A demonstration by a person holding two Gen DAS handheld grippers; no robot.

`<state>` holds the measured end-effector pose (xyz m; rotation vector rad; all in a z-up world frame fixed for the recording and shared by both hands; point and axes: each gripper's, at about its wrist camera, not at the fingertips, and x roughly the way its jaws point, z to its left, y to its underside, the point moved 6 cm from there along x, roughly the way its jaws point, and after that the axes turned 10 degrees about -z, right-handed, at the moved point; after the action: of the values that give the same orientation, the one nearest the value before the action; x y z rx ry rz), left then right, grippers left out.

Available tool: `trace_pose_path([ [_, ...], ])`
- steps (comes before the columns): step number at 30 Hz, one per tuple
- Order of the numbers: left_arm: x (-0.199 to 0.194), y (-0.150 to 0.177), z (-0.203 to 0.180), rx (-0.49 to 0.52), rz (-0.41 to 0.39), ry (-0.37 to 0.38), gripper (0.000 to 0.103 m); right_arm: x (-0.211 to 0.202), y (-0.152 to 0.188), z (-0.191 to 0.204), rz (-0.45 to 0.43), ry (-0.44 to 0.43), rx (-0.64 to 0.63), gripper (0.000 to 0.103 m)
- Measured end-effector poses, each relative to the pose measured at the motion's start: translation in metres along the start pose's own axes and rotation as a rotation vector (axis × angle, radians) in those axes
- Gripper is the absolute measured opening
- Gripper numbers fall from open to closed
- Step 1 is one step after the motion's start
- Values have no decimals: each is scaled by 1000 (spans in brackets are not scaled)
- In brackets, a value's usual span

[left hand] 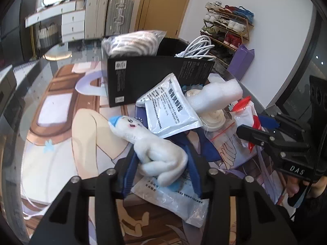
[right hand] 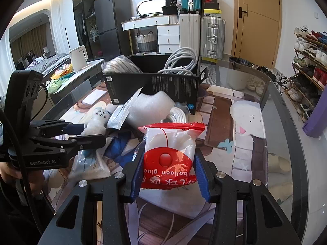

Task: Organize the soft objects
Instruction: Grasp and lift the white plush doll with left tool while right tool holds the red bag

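Observation:
My left gripper [left hand: 161,163] is shut on a white plush toy [left hand: 155,151] with a blue cap; the toy also shows in the right wrist view [right hand: 97,120]. My right gripper [right hand: 167,167] is shut on a red and white "balloon glue" packet [right hand: 168,157], seen from the left wrist too [left hand: 248,118]. A black open box [right hand: 153,85] stands behind, holding a bagged striped item [right hand: 120,65] and a white cable coil [right hand: 181,61]. In front of the box lie white foam [left hand: 218,96], a white printed pouch [left hand: 171,106] and a tape roll [left hand: 214,118].
The pile rests on a glass table with a printed mat [right hand: 245,134]. More plastic bags [left hand: 175,202] lie under the left gripper. A purple bag [left hand: 241,61], a shoe rack [right hand: 308,61], suitcases [right hand: 212,36] and a door stand behind.

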<state>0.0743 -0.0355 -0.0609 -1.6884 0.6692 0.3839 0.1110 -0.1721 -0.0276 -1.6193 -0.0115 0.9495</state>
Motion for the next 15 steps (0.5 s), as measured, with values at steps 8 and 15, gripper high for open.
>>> trace_pose_path([
  [8, -20, -6, -8, 24, -88, 16, 41, -12, -12, 6, -80, -11, -8, 46],
  [15, -41, -28, -11, 58, -220, -1, 41, -32, -33, 10, -197, -40, 14, 46],
])
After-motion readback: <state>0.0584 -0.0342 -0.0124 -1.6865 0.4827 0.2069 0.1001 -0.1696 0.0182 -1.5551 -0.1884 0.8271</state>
